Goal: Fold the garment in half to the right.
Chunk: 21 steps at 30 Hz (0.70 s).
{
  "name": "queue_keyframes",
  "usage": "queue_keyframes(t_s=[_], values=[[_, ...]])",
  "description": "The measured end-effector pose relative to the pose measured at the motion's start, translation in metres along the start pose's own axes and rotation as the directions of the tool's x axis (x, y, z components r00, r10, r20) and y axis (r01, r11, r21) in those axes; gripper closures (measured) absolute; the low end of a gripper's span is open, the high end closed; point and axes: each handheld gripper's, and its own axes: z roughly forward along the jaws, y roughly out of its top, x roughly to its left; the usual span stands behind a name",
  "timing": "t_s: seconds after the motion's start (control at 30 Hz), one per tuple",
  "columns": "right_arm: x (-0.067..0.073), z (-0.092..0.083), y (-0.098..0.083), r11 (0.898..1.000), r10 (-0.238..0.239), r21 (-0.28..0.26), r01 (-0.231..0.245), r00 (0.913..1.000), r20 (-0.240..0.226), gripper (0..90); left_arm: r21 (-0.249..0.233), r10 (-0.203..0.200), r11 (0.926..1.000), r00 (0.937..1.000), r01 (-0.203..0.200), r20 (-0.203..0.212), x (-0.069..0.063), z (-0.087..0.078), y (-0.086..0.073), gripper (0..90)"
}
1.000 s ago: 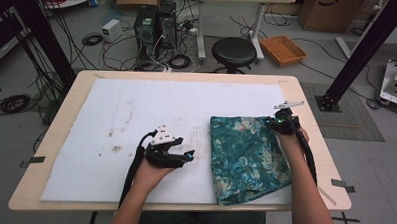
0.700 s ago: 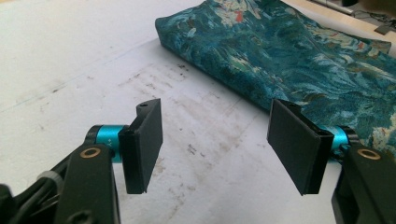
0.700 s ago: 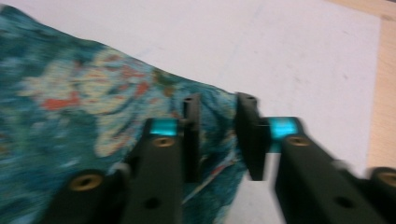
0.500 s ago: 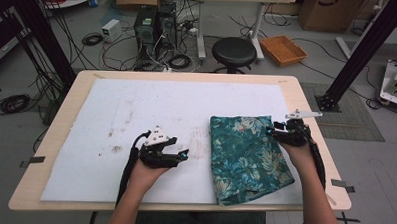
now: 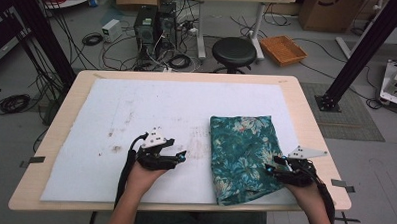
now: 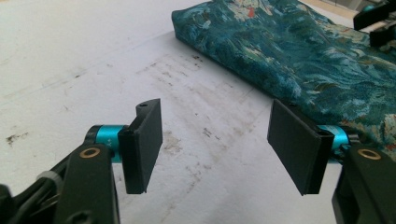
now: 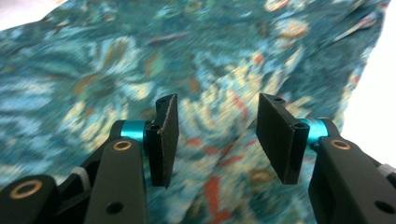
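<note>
A: On the high view, where's the cloth?
B: Folded teal floral cloth (image 5: 245, 156) on white mat (image 5: 136, 120), right half. R gripper (image 5: 277, 169) at its right edge, L gripper (image 5: 177, 156) well left of it.
A: L gripper view?
B: Jaws wide apart, nothing btwn, cloth beyond.
A: R gripper view?
B: Jaws just been opening, gap empty, cloth under.

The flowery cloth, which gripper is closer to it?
Right. The right gripper hangs at the cloth's near right edge, jaws just opening, nothing between them. The left gripper is open over the white mat, left of the cloth with a gap.
</note>
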Motion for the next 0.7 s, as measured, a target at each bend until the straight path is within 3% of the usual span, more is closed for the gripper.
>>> queue_keyframes(t_s=[0.23,0.33,0.4,0.47,0.57,0.7], values=[[0.003,0.002,-0.015,0.998,0.055,-0.008,-0.055,0.9979,-0.035,50.0,0.005,0.006,1.0000,0.9993,-0.006,-0.038,0.005,-0.003,-0.006,34.8],[0.007,0.003,-0.020,0.999,0.043,0.000,-0.043,0.9985,-0.034,60.3,-0.002,-0.007,1.0000,0.9988,0.007,-0.049,0.008,-0.005,-0.011,34.7],[0.011,0.002,-0.021,1.000,0.027,-0.001,-0.027,0.9984,-0.049,75.8,-0.004,-0.016,0.9999,0.9985,0.016,-0.052,0.010,-0.005,-0.013,34.6],[0.015,0.001,-0.022,1.000,-0.006,-0.008,0.005,0.9991,-0.041,84.9,-0.001,-0.006,1.0000,0.9990,0.006,-0.045,0.009,-0.006,-0.013,34.6],[0.016,-0.005,-0.021,1.000,-0.016,-0.026,0.016,0.9996,-0.025,89.0,-0.012,-0.009,0.9999,0.9991,0.009,-0.042,0.009,-0.010,-0.013,34.6],[0.009,-0.022,-0.014,0.998,0.008,-0.069,-0.009,0.9998,-0.019,88.9,-0.019,-0.008,0.9998,0.9991,0.007,-0.042,0.011,-0.013,-0.012,34.6]])
